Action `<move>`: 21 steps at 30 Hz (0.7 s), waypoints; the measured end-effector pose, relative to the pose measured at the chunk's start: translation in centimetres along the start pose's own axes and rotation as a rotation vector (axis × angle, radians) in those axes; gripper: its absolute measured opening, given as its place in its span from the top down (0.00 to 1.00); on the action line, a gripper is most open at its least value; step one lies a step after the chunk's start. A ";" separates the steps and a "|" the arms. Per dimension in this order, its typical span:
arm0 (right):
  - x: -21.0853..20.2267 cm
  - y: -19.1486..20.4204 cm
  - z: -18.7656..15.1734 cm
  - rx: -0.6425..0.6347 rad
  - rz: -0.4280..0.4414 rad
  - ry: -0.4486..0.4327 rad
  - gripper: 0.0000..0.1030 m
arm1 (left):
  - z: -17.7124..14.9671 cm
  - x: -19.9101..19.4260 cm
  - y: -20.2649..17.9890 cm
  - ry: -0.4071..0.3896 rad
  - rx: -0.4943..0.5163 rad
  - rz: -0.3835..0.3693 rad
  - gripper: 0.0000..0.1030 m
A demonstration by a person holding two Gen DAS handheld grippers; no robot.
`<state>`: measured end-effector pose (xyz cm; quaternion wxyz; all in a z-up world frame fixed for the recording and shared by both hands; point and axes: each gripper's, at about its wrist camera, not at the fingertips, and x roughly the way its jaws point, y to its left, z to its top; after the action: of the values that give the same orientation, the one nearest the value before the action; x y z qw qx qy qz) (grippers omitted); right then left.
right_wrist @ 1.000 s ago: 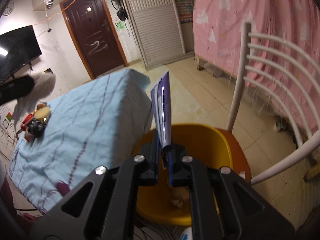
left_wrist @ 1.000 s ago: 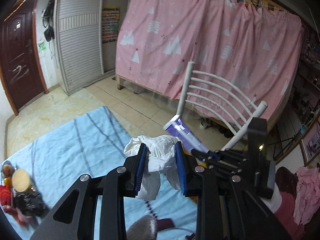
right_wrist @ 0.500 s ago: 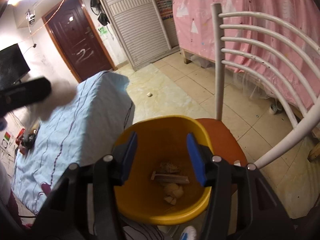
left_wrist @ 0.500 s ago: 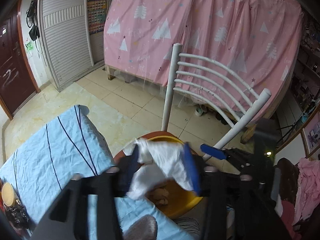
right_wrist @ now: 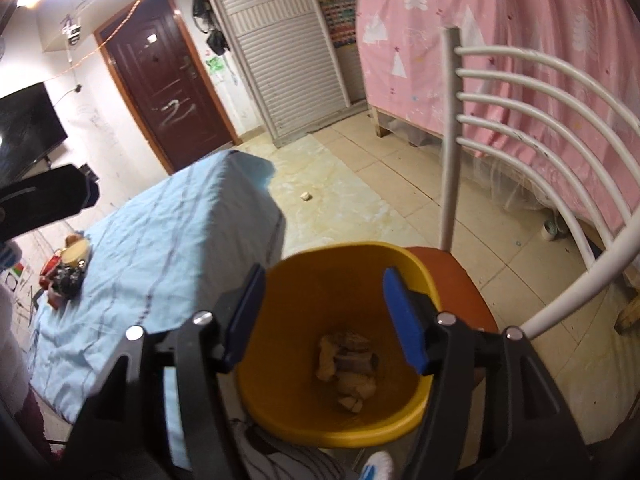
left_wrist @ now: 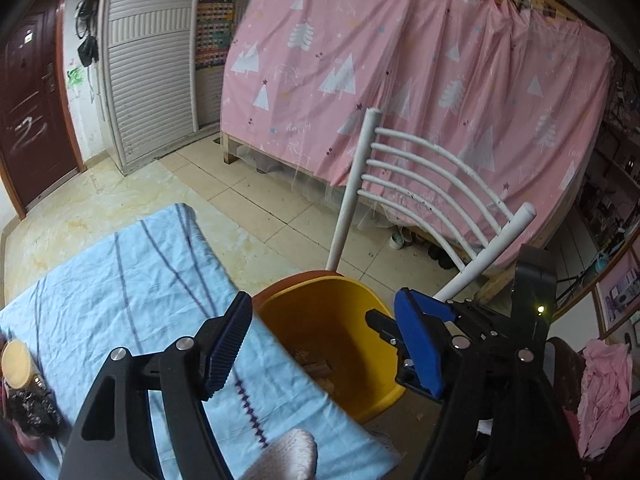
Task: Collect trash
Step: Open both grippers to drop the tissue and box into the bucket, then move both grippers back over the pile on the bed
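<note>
Both grippers hang over a yellow bin (right_wrist: 412, 272) that sits on the reddish-brown seat of a white chair (right_wrist: 450, 136) with curved back rails. The left gripper (left_wrist: 324, 344) has its jaws spread wide and opening further, with nothing between the blue pads; through the gap the left wrist view shows the bin's inner wall and some brownish scraps at its bottom. The right gripper (right_wrist: 324, 316) is in the same condition: jaws well apart and widening, nothing clamped, the bin mouth directly below and between its fingers.

The trash (right_wrist: 348, 368) lies at the bottom of the bin, a small heap of crumpled pale paper and flat brownish pieces, clear of both sets of pads. The exact items in the heap are too small to sort out.

Just beside the bin, touching or nearly touching its rim in the left wrist view, is the worktop (left_wrist: 120, 280), covered with a wrinkled light blue cloth crossed by dark stripes. At its far end stands a jar with a tan lid (right_wrist: 76, 256) among dark and red clutter.

Behind the chair hangs a pink curtain (left_wrist: 400, 80) printed with white trees, over a wooden frame. A white slatted wardrobe door (left_wrist: 148, 80) and a dark red door (right_wrist: 164, 80) stand along the far wall. A small white scrap (right_wrist: 306, 197) lies on the tiled floor well apart from the bin.
</note>
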<state>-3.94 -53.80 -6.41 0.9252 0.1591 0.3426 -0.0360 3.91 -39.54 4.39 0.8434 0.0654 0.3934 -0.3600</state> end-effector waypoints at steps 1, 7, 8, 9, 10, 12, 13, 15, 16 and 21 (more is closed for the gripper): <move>-0.1 0.6 0.2 -0.010 0.008 -0.002 0.40 | -0.1 -0.5 0.3 -0.008 -0.006 0.001 0.37; 0.1 4.4 0.9 -0.063 0.047 -0.002 0.37 | -0.9 -3.7 2.9 -0.049 -0.042 0.025 0.37; 0.1 5.3 1.0 -0.076 0.054 0.000 0.37 | -1.0 -4.2 3.4 -0.056 -0.050 0.030 0.37; 0.2 6.1 1.1 -0.089 0.063 0.003 0.35 | -1.1 -4.7 3.9 -0.062 -0.058 0.034 0.36; 0.3 6.6 1.1 -0.096 0.068 0.004 0.34 | -1.3 -5.2 4.5 -0.069 -0.066 0.039 0.36; 0.4 8.2 1.2 -0.121 0.083 0.009 0.33 | -1.6 -6.3 5.7 -0.086 -0.083 0.052 0.35; 0.5 9.1 1.2 -0.135 0.092 0.012 0.33 | -1.8 -7.0 6.5 -0.095 -0.093 0.059 0.35; 0.7 10.6 1.3 -0.158 0.104 0.018 0.33 | -2.2 -8.1 7.8 -0.110 -0.110 0.071 0.33; 0.9 11.4 1.3 -0.171 0.110 0.021 0.32 | -2.3 -8.6 8.5 -0.117 -0.120 0.078 0.33; 1.7 15.3 1.3 -0.220 0.137 0.036 0.30 | -3.1 -10.8 11.6 -0.141 -0.159 0.105 0.32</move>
<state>0.83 -39.69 -2.46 0.9311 0.0802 0.3494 0.0679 4.98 -23.81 7.93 0.8892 -0.0066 0.3565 -0.2868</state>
